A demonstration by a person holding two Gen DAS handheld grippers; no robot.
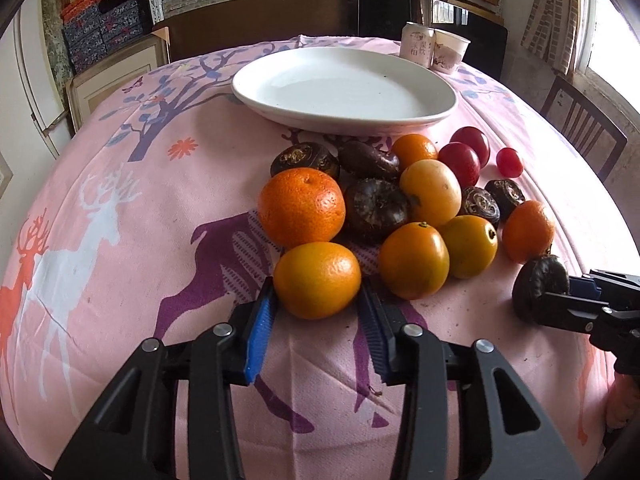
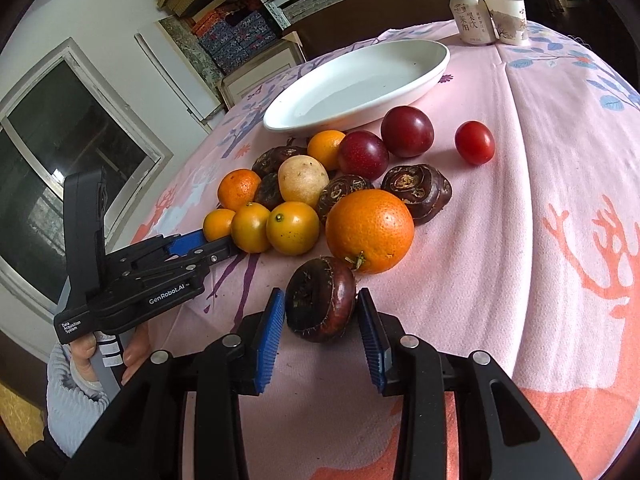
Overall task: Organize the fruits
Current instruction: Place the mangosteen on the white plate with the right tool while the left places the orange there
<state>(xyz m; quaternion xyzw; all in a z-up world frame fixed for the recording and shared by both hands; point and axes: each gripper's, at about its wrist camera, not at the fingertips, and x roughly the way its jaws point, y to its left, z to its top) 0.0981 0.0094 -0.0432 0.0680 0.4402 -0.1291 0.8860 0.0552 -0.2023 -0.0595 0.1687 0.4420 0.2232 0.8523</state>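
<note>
Fruits sit in a loose heap on the pink tablecloth [image 1: 120,208], just in front of a bare white plate [image 1: 344,92]. Left gripper [image 1: 318,300]: jaws spread either side of the nearest small orange [image 1: 317,279], pads beside its flanks; contact on the left looks likely, a firm hold cannot be told. Right gripper [image 2: 321,314]: jaws parted around a dark water chestnut [image 2: 321,299] at the near edge of the heap, with a sliver of gap showing on the right pad, so not clamped. Behind the chestnut, touching or nearly so, lies a large orange [image 2: 370,230]; beyond are more oranges, more chestnuts, two plums [image 2: 407,125] and a cherry tomato [image 2: 475,142] set apart. Risks, as judged: round fruit may squirt out of the pads if they close off-centre; lifting the left orange could nudge its neighbours and set them rolling; the soft, creased cloth gives uneven footing. The two grippers work near each other, so a careless swing toward the plate could make them collide. Can [image 2: 470,18] and paper cup [image 2: 505,18] stand at the far edge. Room: shelves of boxes, a wooden chair, a window.
</note>
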